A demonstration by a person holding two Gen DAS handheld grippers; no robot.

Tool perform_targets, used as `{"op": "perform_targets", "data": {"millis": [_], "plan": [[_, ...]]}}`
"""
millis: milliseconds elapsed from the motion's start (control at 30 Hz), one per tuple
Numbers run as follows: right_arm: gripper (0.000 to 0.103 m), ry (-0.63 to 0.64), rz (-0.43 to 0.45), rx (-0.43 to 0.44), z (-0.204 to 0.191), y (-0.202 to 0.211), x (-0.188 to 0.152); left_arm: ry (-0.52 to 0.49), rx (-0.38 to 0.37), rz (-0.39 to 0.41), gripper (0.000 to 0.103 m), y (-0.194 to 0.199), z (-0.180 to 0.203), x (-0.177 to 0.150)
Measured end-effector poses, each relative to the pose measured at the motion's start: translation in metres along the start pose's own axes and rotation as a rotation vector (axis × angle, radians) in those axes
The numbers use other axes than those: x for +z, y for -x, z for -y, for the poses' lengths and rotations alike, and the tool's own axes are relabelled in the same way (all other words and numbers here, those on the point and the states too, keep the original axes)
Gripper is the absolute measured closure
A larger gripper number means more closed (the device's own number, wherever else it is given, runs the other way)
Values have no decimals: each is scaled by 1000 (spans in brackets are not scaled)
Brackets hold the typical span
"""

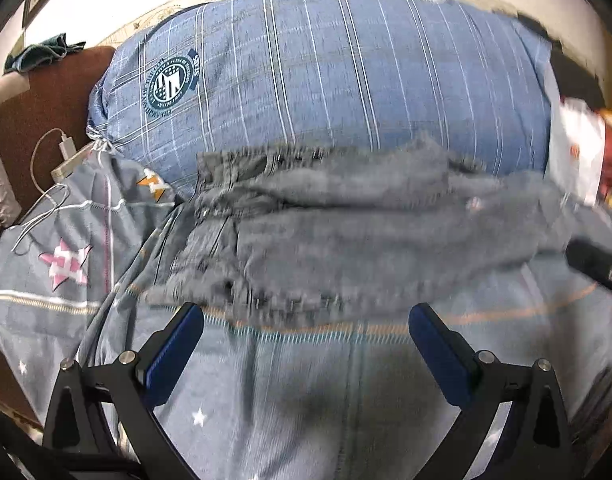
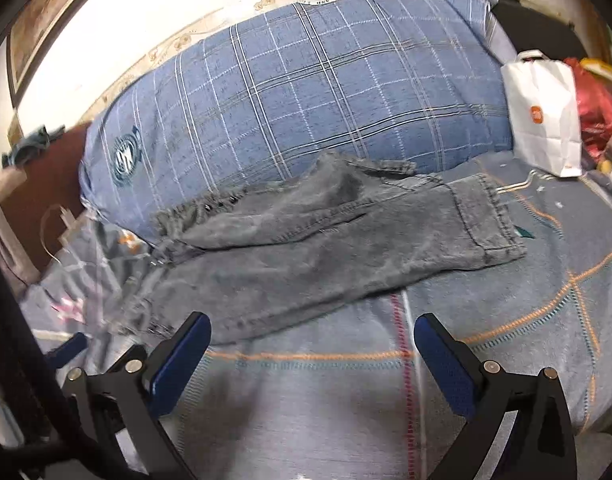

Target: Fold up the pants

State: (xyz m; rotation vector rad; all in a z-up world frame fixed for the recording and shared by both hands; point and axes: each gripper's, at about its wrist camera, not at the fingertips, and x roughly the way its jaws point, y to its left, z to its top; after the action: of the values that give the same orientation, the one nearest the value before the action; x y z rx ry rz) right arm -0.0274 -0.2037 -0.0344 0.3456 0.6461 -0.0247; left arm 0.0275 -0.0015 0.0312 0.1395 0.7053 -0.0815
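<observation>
Grey denim pants (image 2: 325, 236) lie on the bed, folded over lengthwise, waistband at the left and leg hems at the right. In the left wrist view the pants (image 1: 345, 232) are blurred and lie just beyond the fingers. My left gripper (image 1: 306, 320) is open and empty, just short of the pants' near edge. My right gripper (image 2: 311, 332) is open and empty, over the bedsheet close to the pants' near edge. The left gripper's blue finger (image 2: 72, 346) shows at the left of the right wrist view.
A big blue plaid pillow (image 2: 306, 92) lies behind the pants. A white paper bag (image 2: 545, 116) and red bags (image 2: 595, 108) stand at the right. A charger with white cable (image 1: 64, 152) lies at the left by a brown headboard (image 1: 46, 112). The grey patterned bedsheet (image 2: 485, 312) is in front.
</observation>
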Motion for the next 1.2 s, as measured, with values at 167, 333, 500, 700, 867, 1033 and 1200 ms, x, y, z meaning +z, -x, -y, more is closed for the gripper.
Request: {"op": "perform_targets", "data": {"millis": [167,333,500,700,867,1033,1200], "plan": [[0,-44,-23,-26,11,-18,52,-14,-19,56,1,-17,9,61],[0,-112,-25,-62,33,-59,104,16,-93,-12,1,-83,24,98],[1,-222,-135,-43,66,-121,140,74,-134,-74,1,-146,25,87],[17,-338,-248,-58,105,-230,187,100,-150,-118,1,-171,20,86],[39,-509,-301,-125,138,-301,197,132,-137,-167,1,-184,9,82],[40,-667,-342,-105,167,-334,189,136,-130,-188,1,-190,9,81],[92,-626,-375,-104,167,-336,194,113,-133,-170,1,-183,16,83]]}}
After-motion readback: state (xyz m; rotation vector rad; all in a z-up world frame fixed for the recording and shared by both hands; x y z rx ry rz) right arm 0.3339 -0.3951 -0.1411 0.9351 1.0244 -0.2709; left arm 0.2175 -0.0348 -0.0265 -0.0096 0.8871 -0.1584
